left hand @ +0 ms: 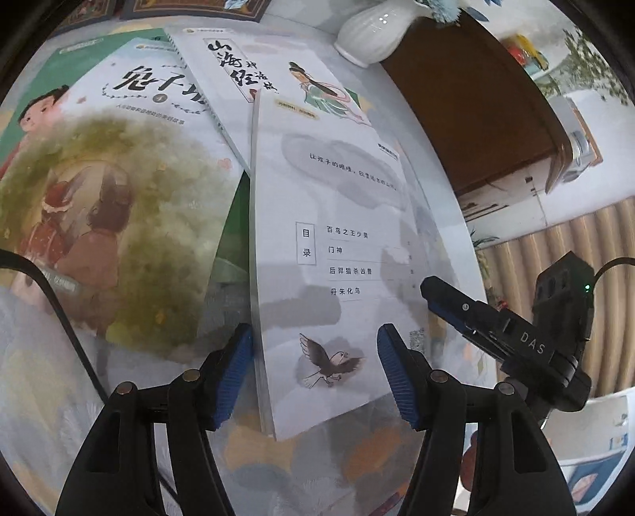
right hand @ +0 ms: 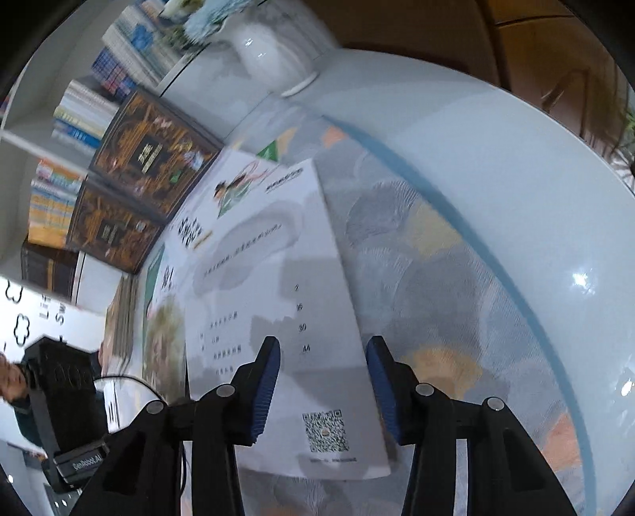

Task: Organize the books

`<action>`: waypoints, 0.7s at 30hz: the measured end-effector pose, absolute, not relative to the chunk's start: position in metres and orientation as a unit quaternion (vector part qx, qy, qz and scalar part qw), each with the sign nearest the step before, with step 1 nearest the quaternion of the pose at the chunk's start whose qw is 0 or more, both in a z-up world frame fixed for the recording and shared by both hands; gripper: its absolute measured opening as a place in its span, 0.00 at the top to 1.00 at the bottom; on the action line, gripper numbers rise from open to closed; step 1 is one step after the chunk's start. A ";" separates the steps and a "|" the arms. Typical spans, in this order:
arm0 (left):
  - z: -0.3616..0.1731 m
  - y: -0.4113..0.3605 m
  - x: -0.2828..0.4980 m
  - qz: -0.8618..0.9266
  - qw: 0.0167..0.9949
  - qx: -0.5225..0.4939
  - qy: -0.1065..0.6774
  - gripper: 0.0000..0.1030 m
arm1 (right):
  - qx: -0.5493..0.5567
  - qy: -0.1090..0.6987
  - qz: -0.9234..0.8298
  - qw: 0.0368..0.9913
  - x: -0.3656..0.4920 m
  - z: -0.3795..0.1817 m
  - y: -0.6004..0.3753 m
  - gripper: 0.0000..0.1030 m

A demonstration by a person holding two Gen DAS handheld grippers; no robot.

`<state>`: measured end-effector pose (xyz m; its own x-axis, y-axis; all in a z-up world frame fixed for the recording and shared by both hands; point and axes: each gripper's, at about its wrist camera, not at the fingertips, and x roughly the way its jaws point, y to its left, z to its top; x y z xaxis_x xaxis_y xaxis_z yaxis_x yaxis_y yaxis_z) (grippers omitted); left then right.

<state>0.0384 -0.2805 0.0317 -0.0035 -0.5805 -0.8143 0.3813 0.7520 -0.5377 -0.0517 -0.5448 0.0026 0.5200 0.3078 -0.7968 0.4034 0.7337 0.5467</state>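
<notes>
White book (left hand: 337, 246) lies btwn both grippers' parted jaws: left (left hand: 315, 373), right (right hand: 323, 387).

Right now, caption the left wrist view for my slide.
Left gripper open over the white book's near corner, right gripper at its edge, more books spread behind.

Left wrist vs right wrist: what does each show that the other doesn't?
Left wrist only: the bird drawing on the white book and the full cover of the illustrated book with two children.

Right wrist only: the QR code on the white book and two dark ornate books beside shelves.

Both: the white book with the contents list, the white vase and the patterned round table.
</notes>
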 end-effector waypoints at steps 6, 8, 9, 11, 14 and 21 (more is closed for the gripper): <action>0.030 -0.262 0.015 -0.353 0.679 -0.079 0.639 0.41 | 0.372 0.509 -0.012 0.776 -0.078 0.004 -0.531 0.55; 0.028 -0.249 -0.003 -0.356 0.673 -0.068 0.645 0.41 | 0.377 0.520 0.002 0.766 -0.096 0.004 -0.520 0.54; 0.026 -0.246 -0.008 -0.356 0.670 -0.067 0.648 0.41 | 0.377 0.524 0.010 0.764 -0.103 0.004 -0.516 0.54; 0.025 -0.236 -0.018 -0.352 0.669 -0.074 0.650 0.41 | 0.367 0.535 0.033 0.760 -0.117 0.005 -0.507 0.55; 0.024 -0.230 -0.020 -0.346 0.675 -0.086 0.647 0.41 | 0.351 0.531 0.016 0.771 -0.126 0.008 -0.506 0.56; 0.022 -0.235 -0.029 -0.345 0.684 -0.074 0.638 0.41 | 0.344 0.520 0.011 0.782 -0.114 0.008 -0.496 0.50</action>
